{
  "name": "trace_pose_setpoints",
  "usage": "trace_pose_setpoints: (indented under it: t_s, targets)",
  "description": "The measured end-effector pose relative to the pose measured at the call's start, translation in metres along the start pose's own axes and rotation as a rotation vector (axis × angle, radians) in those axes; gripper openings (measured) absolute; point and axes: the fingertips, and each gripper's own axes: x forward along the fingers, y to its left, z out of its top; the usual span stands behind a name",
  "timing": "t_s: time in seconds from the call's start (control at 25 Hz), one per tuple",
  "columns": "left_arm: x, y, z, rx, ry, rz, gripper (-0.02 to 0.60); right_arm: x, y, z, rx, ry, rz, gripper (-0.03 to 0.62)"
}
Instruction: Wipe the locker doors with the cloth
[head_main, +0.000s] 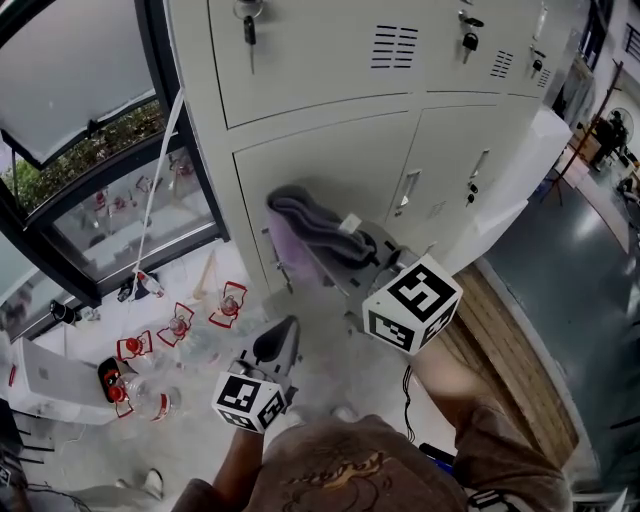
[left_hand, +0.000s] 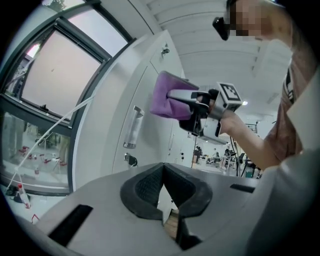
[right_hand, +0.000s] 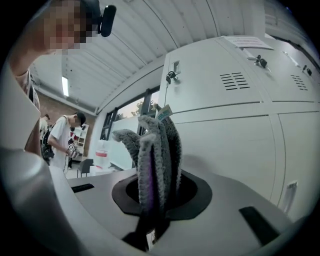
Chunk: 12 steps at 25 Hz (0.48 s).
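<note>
Right gripper (head_main: 352, 250) clamps a folded grey-and-purple cloth (head_main: 305, 228) at a lower locker door (head_main: 330, 165) (left gripper (head_main: 278, 342) hangs below, jaws together, empty)

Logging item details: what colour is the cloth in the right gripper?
Grey and purple; the cloth shows both colours best in the head view.

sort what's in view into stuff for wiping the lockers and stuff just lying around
For the job:
- cloth, clamped in the right gripper
- locker doors
- left gripper, shut and empty, held low

Just lying about:
- red-capped bottles on the floor
- black cable on the floor
</note>
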Motion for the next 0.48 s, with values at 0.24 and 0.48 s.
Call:
trace_pose_setpoints:
  t_s: [0.24, 0.48]
  targets:
    - [0.002, 0.000, 0.001, 0.000, -0.007, -0.003, 0.003, 0.032, 0.008, 0.029, -0.027, -0.045, 0.027, 0.051]
    - [0.004, 0.000, 0.003, 0.003, -0.007, -0.008, 0.003, 0.060, 0.007, 0.035, -0.042, -0.049, 0.016, 0.051]
